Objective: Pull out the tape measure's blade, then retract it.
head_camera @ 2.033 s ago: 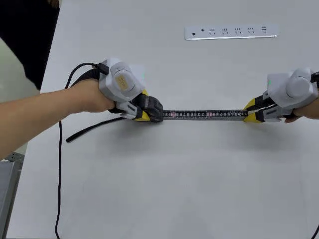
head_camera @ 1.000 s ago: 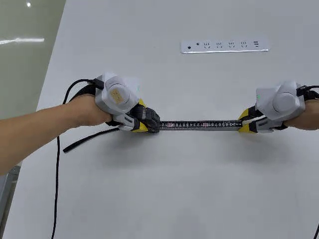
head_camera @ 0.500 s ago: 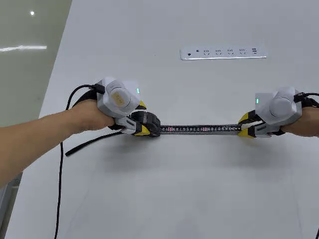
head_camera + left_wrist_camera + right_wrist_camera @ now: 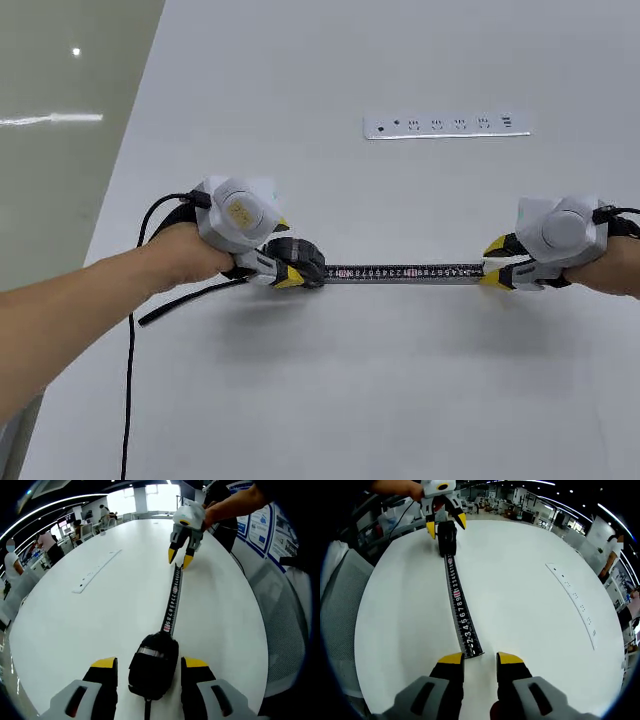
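A black tape measure (image 4: 305, 260) lies on the white table (image 4: 350, 390), and my left gripper (image 4: 287, 255) is shut on its case. In the left gripper view the case (image 4: 152, 667) sits between the yellow-tipped jaws. Its blade (image 4: 405, 271) runs flat along the table to the right and stays pulled out. My right gripper (image 4: 492, 265) is at the blade's far end. In the right gripper view the jaws stand apart, and the blade's hooked end (image 4: 476, 651) lies just ahead of the right gripper (image 4: 480, 657), between the tips but untouched.
A white power strip (image 4: 445, 125) lies on the far side of the table. A black cable (image 4: 130, 330) trails from the left gripper toward the table's left edge. In the gripper views, people and chairs are beyond the table.
The head camera has shifted, so the whole scene sits lower in the picture. The blade stays out at about the same length, and both grippers keep their places at its two ends.
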